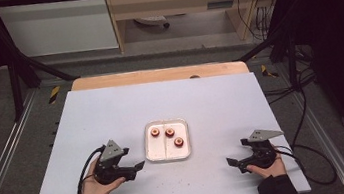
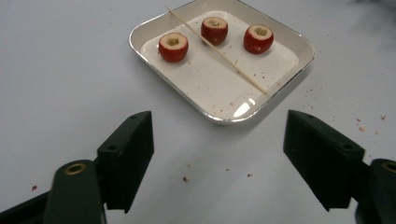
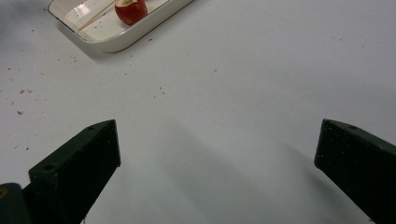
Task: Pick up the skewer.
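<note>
Left gripper [image 1: 138,166] sits low over the white table [image 1: 111,110], held in the person's left hand [image 1: 93,188], just left of the tray [image 1: 150,150] and a little nearer to the person than the tray is. Its jaws point to the right, toward the tray's near left corner. They stand wide apart and nothing is between them; in the left gripper view there is bare table between the two black jaws, and the tray [image 2: 289,79] lies just beyond them.

Right gripper [image 1: 230,161] is held in the right hand [image 1: 265,168], well apart from the tray on its right side, also near the person. Its jaws point to the left and are wide too, with only table surface between them. In the right gripper view one corner of the tray [image 3: 116,42] is seen at the far left, with one fruit [image 3: 131,10] in it.

Three red fruits [image 1: 167,135] stand in the far half of the tray, apart from each other. Each is cut flat on top and has a pale hollow in the middle: one at the far left [image 2: 173,46], one in the middle [image 2: 214,30], one to the right [image 2: 258,38]. A thin wooden stick [image 2: 219,52] lies across the tray floor, between the left fruit and the middle one; whether it touches them I cannot tell. Small red crumbs [image 2: 186,178] lie on the table around the tray.
</note>
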### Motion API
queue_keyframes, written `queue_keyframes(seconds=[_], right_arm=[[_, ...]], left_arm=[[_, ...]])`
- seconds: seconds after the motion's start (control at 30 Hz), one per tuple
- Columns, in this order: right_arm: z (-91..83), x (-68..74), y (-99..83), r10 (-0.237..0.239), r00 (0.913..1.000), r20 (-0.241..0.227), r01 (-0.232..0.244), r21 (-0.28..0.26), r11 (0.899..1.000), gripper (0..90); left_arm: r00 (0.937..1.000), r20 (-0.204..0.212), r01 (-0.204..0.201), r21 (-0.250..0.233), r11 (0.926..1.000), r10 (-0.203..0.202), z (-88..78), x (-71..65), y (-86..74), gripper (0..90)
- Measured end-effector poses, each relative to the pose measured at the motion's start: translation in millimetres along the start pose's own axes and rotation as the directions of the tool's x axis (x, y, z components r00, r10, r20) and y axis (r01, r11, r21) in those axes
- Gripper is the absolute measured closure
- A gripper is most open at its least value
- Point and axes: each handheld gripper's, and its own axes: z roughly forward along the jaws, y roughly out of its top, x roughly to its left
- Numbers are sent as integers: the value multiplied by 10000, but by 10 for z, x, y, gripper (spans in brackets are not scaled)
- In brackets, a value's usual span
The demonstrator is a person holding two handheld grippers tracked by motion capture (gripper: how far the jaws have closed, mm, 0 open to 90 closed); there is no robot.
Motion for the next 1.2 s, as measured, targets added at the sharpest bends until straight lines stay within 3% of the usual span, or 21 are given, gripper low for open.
queue_keyframes(seconds=[0.3,0.73,1.2], right_arm=[[5,3,-3,-20,10000,-21,20,33,10000,10],[4,3,-1,-24,10000,-28,24,30,10000,10],[5,3,-1,-26,10000,-39,26,26,10000,11]], left_arm=[[9999,-75,78,75,9999,-77,155,-93,157,449],[9997,223,-27,349,9994,19,465,-259,363,700],[9992,286,-306,1025,9943,278,822,-355,415,899]])
